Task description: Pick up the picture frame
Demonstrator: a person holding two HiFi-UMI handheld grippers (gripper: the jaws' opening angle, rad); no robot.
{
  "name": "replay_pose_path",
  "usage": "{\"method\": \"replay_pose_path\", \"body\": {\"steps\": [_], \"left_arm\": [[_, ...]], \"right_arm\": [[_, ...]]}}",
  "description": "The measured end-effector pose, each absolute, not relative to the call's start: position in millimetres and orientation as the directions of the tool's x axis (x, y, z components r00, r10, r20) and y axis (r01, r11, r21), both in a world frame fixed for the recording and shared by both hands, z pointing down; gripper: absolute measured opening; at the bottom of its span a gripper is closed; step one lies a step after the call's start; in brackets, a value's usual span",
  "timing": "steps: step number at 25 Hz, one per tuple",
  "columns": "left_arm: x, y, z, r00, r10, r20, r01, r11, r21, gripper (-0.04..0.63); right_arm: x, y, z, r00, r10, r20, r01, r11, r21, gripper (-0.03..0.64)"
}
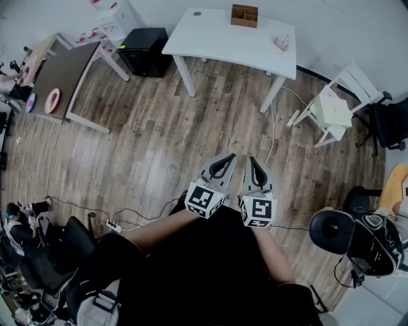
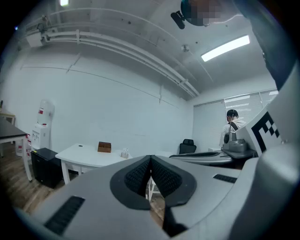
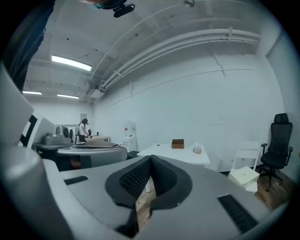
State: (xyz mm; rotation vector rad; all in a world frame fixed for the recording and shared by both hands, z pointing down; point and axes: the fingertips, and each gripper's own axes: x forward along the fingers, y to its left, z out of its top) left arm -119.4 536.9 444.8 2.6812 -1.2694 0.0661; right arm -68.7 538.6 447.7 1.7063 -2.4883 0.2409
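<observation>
The grey left gripper [image 1: 231,158] and grey right gripper [image 1: 251,160] are held side by side near the body, jaws pressed together on nothing, probably a ready pose. I cannot pick out the picture frame with certainty. The small pale object [image 1: 281,42] on the white rectangular table [image 1: 217,38], at twelve o'clock, may be it.

I see a white counter [image 1: 223,41] by the far wall with a small brown wooden box [image 1: 244,15] on it. A black box [image 1: 143,51] stands on the wood floor [image 1: 153,146] just beside it. On the right a white chair [image 1: 354,79] holds a flat white box [image 1: 335,108]. A brown counter [image 1: 64,70] on the left carries a pink thing [image 1: 52,100].
</observation>
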Motion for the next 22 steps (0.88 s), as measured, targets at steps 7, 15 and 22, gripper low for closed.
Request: {"method": "replay_pose_path", "body": {"steps": [7,15,22], "left_arm": [[-102.3,538.3,455.3,0.638,-0.760,0.124,-0.769,-0.623,0.143,0.014],[-88.4,512.0,466.9,0.652,-0.744,0.147,-0.758,-0.633,0.160,0.014],[-64.4,447.3,479.5,0.681,-0.719,0.138,-0.731,-0.659,0.178,0.014]], "right_arm": [[-54.8,541.6,455.5,-0.381,-0.909,0.166,-0.924,0.371,-0.091,0.034],[-29.3,520.2,474.6,-0.346,-0.918,0.194,-0.934,0.317,-0.164,0.035],[-3.0,464.9,491.1,-0.297,-0.928,0.226,-0.952,0.270,-0.143,0.035]]}}
